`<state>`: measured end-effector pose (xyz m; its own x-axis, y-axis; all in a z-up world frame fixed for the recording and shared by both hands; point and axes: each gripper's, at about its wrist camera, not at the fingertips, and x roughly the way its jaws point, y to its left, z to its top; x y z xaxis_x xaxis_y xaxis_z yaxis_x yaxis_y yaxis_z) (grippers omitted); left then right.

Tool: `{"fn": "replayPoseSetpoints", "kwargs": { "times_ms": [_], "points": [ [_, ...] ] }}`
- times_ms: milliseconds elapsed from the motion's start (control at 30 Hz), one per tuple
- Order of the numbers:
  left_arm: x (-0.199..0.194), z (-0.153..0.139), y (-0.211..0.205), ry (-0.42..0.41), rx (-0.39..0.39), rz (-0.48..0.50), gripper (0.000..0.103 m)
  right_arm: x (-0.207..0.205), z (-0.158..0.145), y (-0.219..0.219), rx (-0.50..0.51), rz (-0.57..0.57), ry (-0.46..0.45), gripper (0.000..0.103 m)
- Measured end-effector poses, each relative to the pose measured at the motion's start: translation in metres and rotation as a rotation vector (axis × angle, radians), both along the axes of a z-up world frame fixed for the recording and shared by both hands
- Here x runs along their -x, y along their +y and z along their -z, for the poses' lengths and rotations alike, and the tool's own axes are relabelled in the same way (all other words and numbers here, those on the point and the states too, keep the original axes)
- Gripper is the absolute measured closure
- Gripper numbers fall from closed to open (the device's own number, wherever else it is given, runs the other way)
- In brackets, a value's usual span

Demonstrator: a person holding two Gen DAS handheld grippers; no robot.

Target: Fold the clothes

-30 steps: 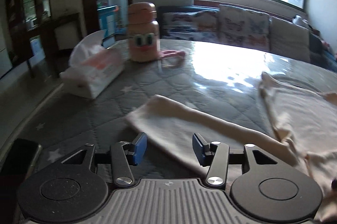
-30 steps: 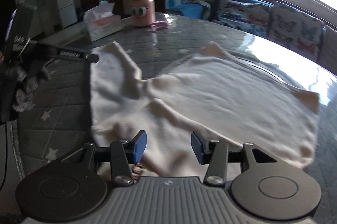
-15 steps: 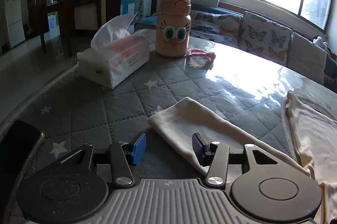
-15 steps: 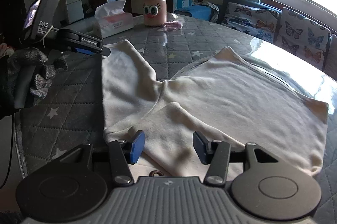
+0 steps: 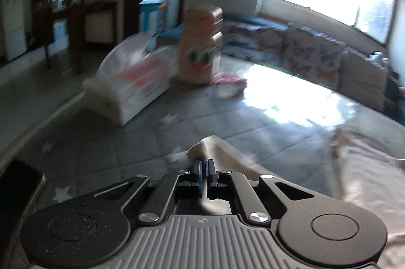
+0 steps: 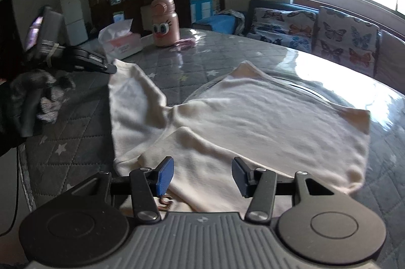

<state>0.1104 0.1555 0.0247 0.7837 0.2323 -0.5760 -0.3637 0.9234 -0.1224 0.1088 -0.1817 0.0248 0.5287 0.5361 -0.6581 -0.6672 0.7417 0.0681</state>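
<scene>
My left gripper point(image 5: 204, 169) is pinching the cream garment's point(image 6: 253, 117) sleeve end point(image 5: 202, 150), blurred ahead; my right gripper point(image 6: 202, 174) is hovering spread, its near hem hidden underneath.

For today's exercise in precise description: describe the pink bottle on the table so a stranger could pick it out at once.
Start at the grey quilted table with white stars and look to its far side, beyond the cream garment. There, right of the white tissue pack, stands the pink bottle. Its painted cartoon eyes and orange mouth set it apart from its neighbours.
</scene>
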Motion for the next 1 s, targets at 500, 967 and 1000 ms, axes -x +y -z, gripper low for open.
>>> {"fn": "replayPoseSetpoints", "kwargs": {
  "times_ms": [500, 967, 1000],
  "points": [
    [0.038, -0.066, -0.176, -0.184, -0.028, 0.522, 0.100, -0.001, -0.006, -0.081, -0.106, 0.208, 0.002, 0.051],
    [0.041, -0.007, -0.255, 0.020, -0.075, 0.794, 0.078, -0.006, 0.007, -0.129, -0.153, 0.335, 0.037, 0.051],
    [0.043, -0.007, -0.252, 0.013, -0.079, 0.795, 0.064, -0.007, 0.007, -0.129, -0.159, 0.335, 0.040, 0.051]
  ]
}}
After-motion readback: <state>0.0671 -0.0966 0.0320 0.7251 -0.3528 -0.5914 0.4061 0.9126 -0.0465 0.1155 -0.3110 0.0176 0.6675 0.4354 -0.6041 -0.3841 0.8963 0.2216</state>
